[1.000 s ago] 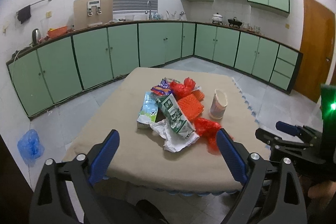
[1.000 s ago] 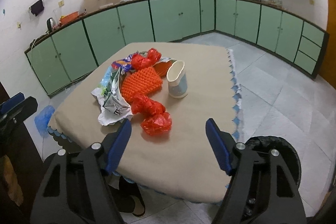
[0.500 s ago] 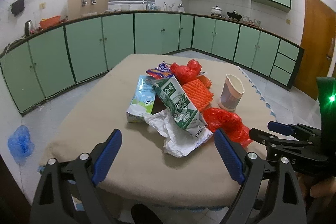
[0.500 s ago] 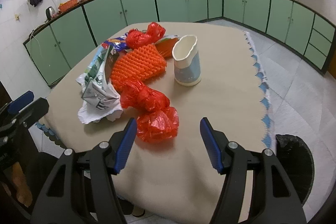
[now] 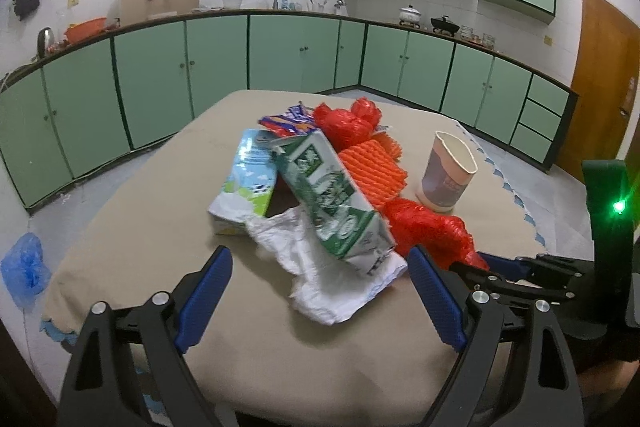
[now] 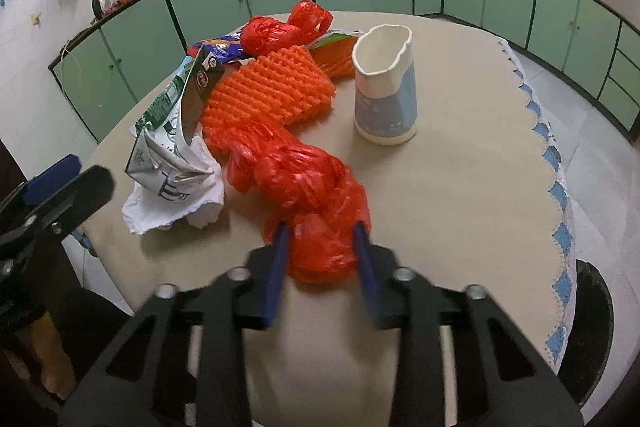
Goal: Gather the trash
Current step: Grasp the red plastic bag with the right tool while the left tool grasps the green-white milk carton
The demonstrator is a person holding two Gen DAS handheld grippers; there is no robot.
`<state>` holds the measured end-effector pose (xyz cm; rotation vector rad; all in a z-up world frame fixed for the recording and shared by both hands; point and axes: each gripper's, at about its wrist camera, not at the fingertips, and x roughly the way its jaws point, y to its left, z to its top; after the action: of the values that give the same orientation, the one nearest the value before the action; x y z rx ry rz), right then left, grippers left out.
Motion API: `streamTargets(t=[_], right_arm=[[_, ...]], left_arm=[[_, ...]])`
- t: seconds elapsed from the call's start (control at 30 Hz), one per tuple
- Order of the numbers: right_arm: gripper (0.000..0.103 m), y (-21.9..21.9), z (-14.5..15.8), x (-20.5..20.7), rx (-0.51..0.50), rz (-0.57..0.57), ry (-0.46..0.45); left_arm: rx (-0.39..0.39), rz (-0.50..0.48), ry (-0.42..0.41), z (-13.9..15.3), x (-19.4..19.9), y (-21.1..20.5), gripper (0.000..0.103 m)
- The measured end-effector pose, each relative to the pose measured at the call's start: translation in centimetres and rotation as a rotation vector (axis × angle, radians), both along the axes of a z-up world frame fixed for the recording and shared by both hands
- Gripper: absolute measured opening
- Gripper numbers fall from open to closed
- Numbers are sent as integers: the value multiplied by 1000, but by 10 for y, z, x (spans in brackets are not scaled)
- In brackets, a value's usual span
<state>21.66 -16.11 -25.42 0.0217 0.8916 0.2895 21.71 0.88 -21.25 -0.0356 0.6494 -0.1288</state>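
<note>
The right gripper (image 6: pixel 320 239) has just been closing its jaws, and its blue pads now press in on either side of the near, knotted end of the red plastic bag (image 6: pixel 308 195), so it is clenched on that bag. The bag lies on the beige-covered table (image 6: pixel 460 167) straight ahead of this gripper, its long axis running away from the jaws and to the left, toward the orange foam fruit net (image 6: pixel 272 91); a lift would likely draw the far end along behind the gripped end, so the coming move turns on pulling up and back along that line. The right hand is plainly the nearer one to the bag. The left gripper (image 5: pixel 320 291) stands with its jaws wide and empty just short of the crumpled white paper (image 5: pixel 320 275), with the green and white carton (image 5: pixel 332 203) lying on that paper directly ahead, its length running away from the jaws and slightly left. Beside it lie a blue and white carton (image 5: pixel 244 187) with a cow-and-meadow picture, a purple and orange snack wrapper (image 5: pixel 286 119), and, apart to the right, an upright, dented paper cup (image 5: pixel 446 173). The green carton bears Chinese characters and a round dark seal, too blurred to read; the cup's print cannot be made out either.
</note>
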Motion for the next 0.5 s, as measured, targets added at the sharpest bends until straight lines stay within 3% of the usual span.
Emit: streamTargets(t=[0.07,0.27,0.5], right_arm=[[12,-5,1,0,12,-3,-4],[9,-29,2,2,24,-35,-19],[9,-45,1,2,48,-45,-18]], left_arm=[[1,-4,1,-2,4,-6,87],[-8,13,11,-7,18,-19,86],[25,32,21,-17,28,-33,67]])
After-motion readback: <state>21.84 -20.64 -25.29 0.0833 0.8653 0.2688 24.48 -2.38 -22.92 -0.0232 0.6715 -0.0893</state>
